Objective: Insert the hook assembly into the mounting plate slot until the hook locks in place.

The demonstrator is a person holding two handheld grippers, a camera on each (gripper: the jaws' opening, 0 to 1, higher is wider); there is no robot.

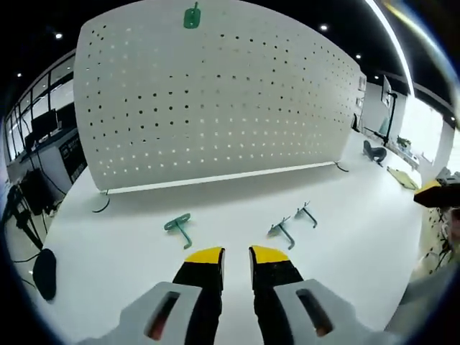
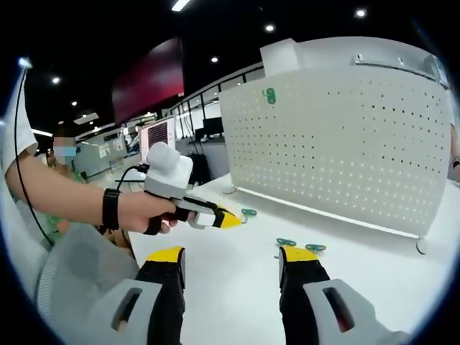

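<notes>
With three green hooks lying lower centre before the pegboard, the approach is just beginning: the left gripper, jaws nearly together, and right gripper, jaws spread, hold nothing.

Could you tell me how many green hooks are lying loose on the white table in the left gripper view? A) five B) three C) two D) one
B: three hooks lie on the table, one at left and two to its right; a fourth hangs on the pegboard.
</notes>
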